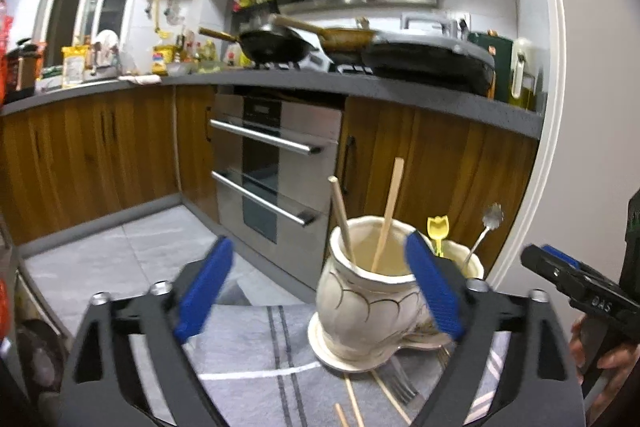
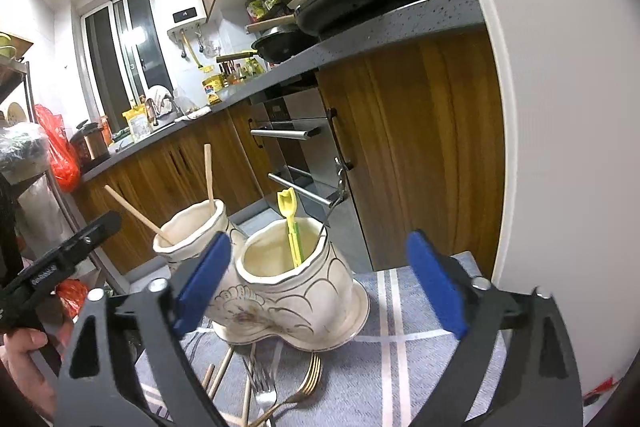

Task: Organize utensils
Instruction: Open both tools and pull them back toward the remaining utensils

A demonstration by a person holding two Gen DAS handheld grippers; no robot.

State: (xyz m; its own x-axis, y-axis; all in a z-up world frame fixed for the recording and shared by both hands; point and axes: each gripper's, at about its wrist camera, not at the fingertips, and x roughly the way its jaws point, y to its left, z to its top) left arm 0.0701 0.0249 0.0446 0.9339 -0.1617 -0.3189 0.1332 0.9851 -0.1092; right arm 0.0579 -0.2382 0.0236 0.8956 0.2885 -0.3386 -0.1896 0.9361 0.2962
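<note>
A cream double-pot ceramic utensil holder (image 1: 368,311) (image 2: 296,291) stands on a grey striped cloth (image 1: 248,351) (image 2: 400,355). One pot holds two wooden chopsticks (image 1: 386,215) (image 2: 208,175). The other holds a yellow plastic fork (image 1: 438,231) (image 2: 292,227) and a thin metal spoon (image 1: 486,231) (image 2: 336,195). More chopsticks (image 1: 354,399) (image 2: 218,375) and metal forks (image 1: 398,383) (image 2: 288,391) lie loose on the cloth in front of the holder. My left gripper (image 1: 320,291) is open and empty above the cloth. My right gripper (image 2: 320,287) is open and empty, facing the holder.
Wooden cabinets (image 1: 88,151) and a steel oven (image 1: 276,163) stand behind, under a grey counter (image 1: 280,83) with pans (image 1: 276,47). A white door frame (image 2: 560,147) is close on the right. A rack with bags (image 2: 52,147) stands at left.
</note>
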